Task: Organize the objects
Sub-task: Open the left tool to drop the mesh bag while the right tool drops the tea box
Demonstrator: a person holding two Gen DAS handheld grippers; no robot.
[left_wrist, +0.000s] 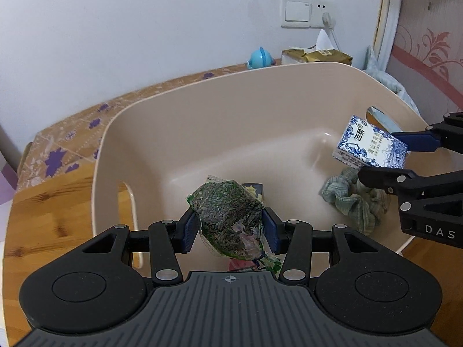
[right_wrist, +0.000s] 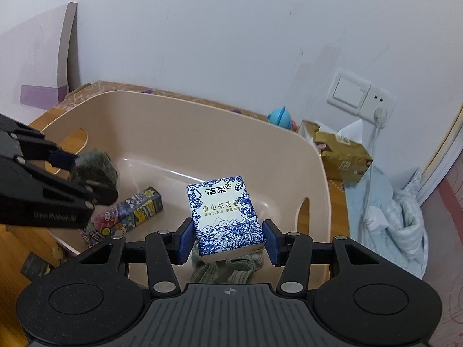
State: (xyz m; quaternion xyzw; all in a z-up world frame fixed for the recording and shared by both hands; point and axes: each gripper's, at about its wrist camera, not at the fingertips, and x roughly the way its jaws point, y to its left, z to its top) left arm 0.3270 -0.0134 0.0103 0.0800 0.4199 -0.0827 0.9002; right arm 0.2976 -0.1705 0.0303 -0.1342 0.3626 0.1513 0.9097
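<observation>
A clear bag of dark dried herbs (left_wrist: 228, 217) is clamped in the left tool (left_wrist: 230, 228) above the near side of the beige plastic tub (left_wrist: 202, 107). A blue-and-white printed tissue pack (right_wrist: 227, 217) is gripped by the right tool (right_wrist: 228, 238) over a green checked cloth (right_wrist: 220, 269) lying in the tub's right part.

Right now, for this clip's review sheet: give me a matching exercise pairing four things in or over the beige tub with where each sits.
Things:
1. dried-herb packet
2. blue-and-white tissue pack
3. green checked cloth
4. cartoon-print box

Places:
A. lying on the floor of the beige tub, untouched
B. between the fingers of the left gripper
C. crumpled in the tub below the right gripper
D. between the right gripper's fingers

Pairs: 1-B, 2-D, 3-C, 4-A
</observation>
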